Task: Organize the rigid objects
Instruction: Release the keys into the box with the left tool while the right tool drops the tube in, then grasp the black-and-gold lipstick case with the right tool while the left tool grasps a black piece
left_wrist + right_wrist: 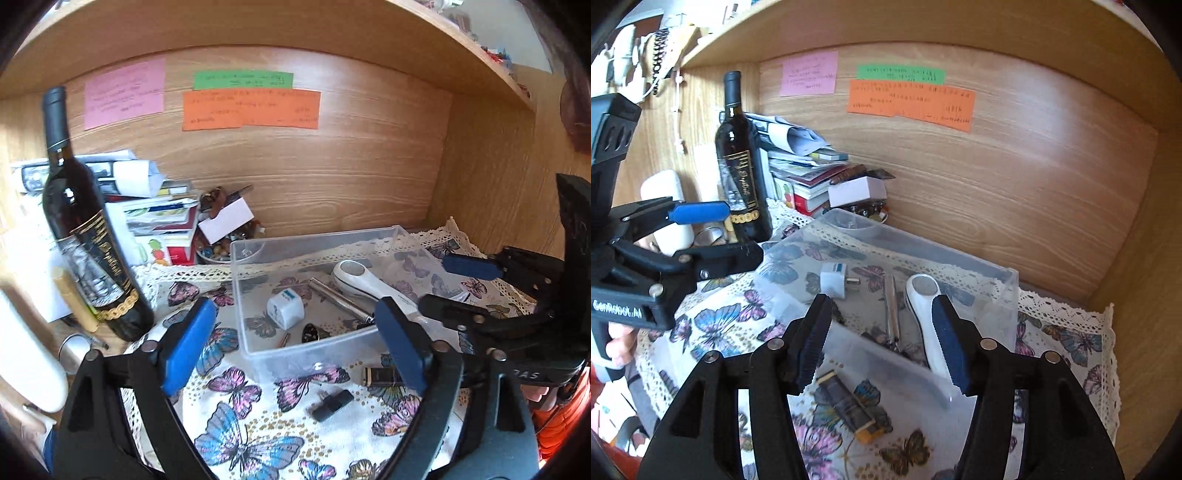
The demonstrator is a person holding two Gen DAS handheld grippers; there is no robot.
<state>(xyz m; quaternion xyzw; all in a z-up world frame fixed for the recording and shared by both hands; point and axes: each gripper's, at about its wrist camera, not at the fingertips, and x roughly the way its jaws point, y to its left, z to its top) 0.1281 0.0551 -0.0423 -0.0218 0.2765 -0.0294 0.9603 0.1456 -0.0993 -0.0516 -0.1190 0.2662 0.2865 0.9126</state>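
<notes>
Two loose: dark lighter (851, 411) and black plug (330, 405) lie on the butterfly cloth (236, 435), outside the near wall.
Bin (243, 295): collects adapter (285, 308), white handle (925, 325).
Right gripper (882, 341): spread, empty, above lighter.
Left gripper (295, 339): spread, empty.

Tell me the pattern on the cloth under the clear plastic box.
The tablecloth is white with blue, pink and purple butterflies, gold dots and a lace edge; the left wrist view shows it best.

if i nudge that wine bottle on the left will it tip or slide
The wine bottle looks tall on a narrow base, so a push near the neck would probably tip it. It appears full and dark, likely heavy. The glass is smooth, probably slippery, and could break.
</notes>
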